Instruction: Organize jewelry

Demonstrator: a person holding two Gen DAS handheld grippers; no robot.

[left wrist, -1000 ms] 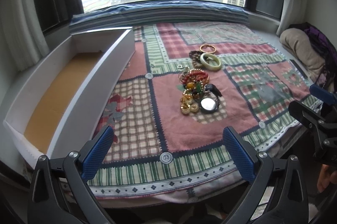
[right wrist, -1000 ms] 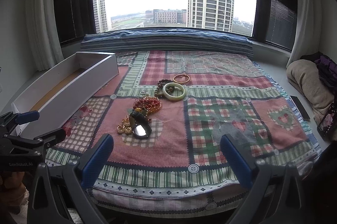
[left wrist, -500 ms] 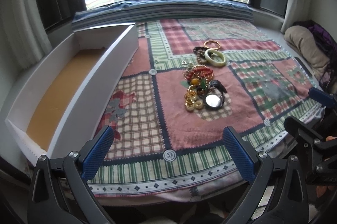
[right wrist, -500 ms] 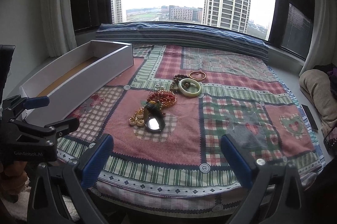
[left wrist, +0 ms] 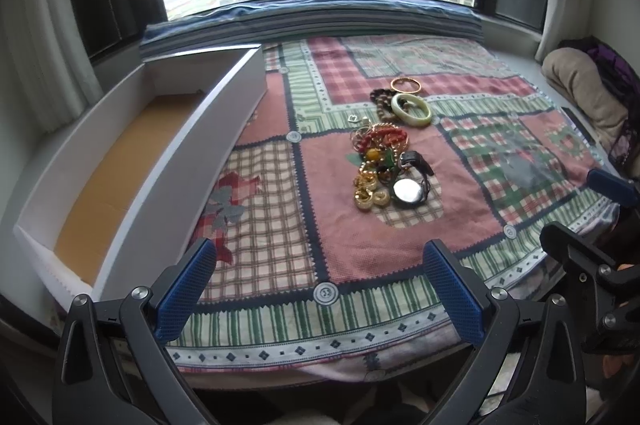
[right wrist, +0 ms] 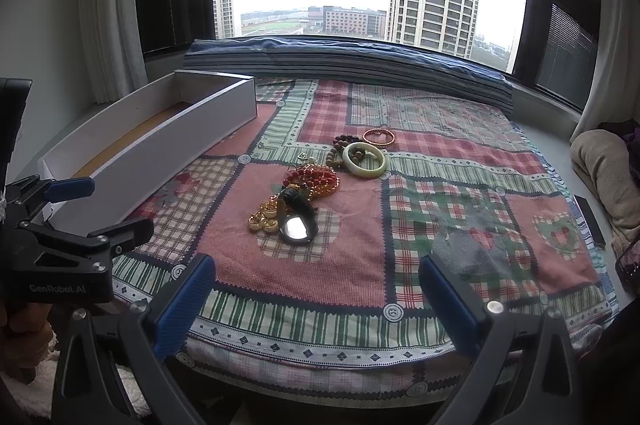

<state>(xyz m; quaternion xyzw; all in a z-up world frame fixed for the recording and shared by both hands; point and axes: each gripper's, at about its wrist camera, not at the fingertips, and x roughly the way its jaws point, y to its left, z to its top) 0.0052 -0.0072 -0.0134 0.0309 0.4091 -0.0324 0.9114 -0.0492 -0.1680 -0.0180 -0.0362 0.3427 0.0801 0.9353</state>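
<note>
The jewelry pile is lying mid-bed on the patchwork quilt, with a jade bangle and a thin orange bangle just beyond it; a watch is sitting at its near edge. The white box is waiting to the left, empty. Both the left gripper and right gripper are hovering near the bed's front edge, fingers spread wide, holding nothing. Starting with a separate piece like the watch should avoid dragging tangled chains.
</note>
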